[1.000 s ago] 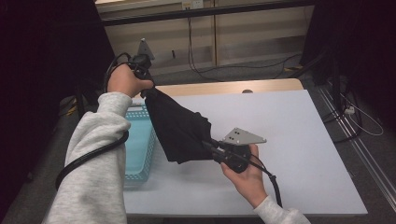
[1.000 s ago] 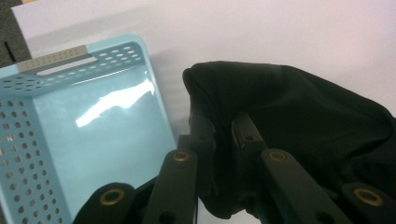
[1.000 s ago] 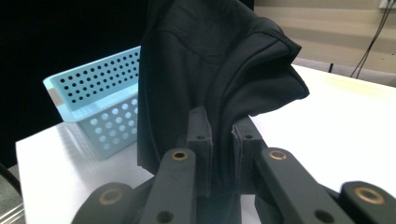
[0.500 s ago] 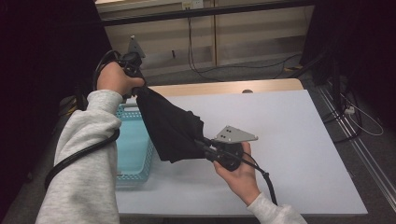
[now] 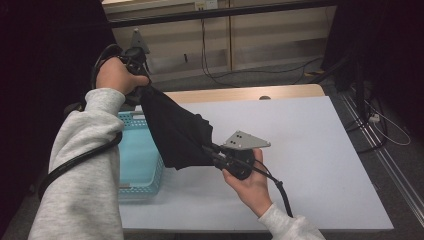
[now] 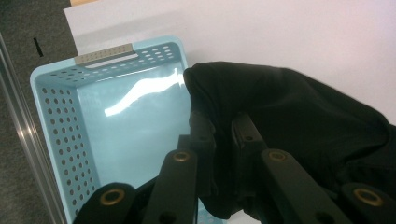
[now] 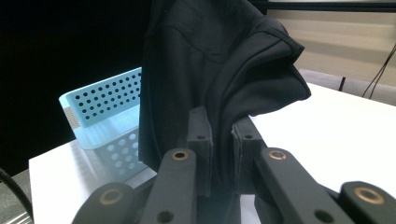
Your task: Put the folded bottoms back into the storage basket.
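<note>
Your left gripper (image 5: 142, 90) and right gripper (image 5: 212, 150) each pinch the black cloth (image 5: 175, 130), jaws nearly closed; it hangs stretched between them, left end higher, above the blue basket (image 5: 132, 192); lower leftward.

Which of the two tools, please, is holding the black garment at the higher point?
The left tool, raised over the blue basket, grips the black garment at its top; the right tool clamps its lower edge, just above the table.
</note>
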A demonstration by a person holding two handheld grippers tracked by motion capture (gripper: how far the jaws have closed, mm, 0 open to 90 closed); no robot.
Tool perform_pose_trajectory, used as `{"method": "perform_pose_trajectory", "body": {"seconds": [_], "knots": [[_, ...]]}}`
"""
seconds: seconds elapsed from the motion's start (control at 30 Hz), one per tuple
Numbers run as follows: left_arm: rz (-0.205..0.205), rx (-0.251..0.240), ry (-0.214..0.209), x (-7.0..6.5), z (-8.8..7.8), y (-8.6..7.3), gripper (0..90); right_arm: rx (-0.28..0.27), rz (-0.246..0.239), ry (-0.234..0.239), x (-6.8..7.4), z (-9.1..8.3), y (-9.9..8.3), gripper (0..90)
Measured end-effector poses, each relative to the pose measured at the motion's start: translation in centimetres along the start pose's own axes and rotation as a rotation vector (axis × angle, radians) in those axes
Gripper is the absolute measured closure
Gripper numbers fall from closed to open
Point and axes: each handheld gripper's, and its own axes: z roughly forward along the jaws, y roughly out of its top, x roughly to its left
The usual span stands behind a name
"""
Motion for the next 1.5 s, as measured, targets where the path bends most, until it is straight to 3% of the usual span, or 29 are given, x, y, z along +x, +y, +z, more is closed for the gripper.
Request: {"method": "perform_pose_trajectory", "body": {"seconds": [0.17, 0.5, 1.5], "knots": [[-0.011, 0.025, 0.011, 0.7, -0.3, -0.1, 82.0, -0.008, -0.007, 0.014, 0.6, 0.3, 0.2, 81.1], [-0.006, 0.066, 0.081, 1.5, -1.6, 0.1, 82.1, -0.019, -0.019, 0.039, 1.7, 1.0, 1.5, 81.1], [-0.049, 0.008, 0.101, 5.8, -4.0, -2.2, 82.1, -0.018, -0.079, 0.116, 5.8, 4.1, 3.5, 81.1]]}}
